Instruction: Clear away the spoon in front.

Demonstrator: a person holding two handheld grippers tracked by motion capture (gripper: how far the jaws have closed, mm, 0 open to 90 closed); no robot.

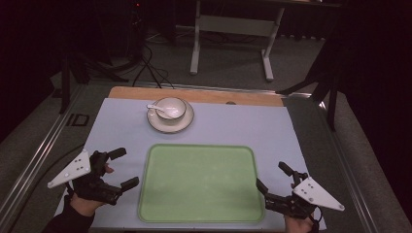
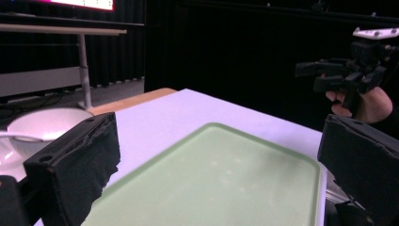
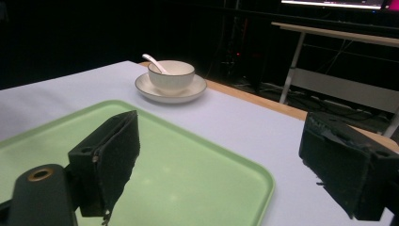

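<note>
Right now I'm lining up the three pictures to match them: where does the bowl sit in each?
High view: bowl top centre, on its saucer.
Left gripper view: far left edge, behind the jaw.
Right gripper view: upper centre, spoon inside.
Shared landmark: green tray.

My right tool point(image 3: 214, 165) is hanging low over the near corner of the green tray point(image 3: 197, 174), jaws spread wide with nothing between them, the left one over the tray and the right one out past its edge over the pale surface point(image 3: 263, 127). Further back there's a white bowl point(image 3: 171, 75) sitting on a saucer point(image 3: 195, 89), with a white spoon point(image 3: 155, 62) leaning in it, handle poking up to the left. Behind that it's mostly dark, with a strip of wood edge on the surface and the white legs of another desk point(image 3: 329, 52) off to the right.
</note>
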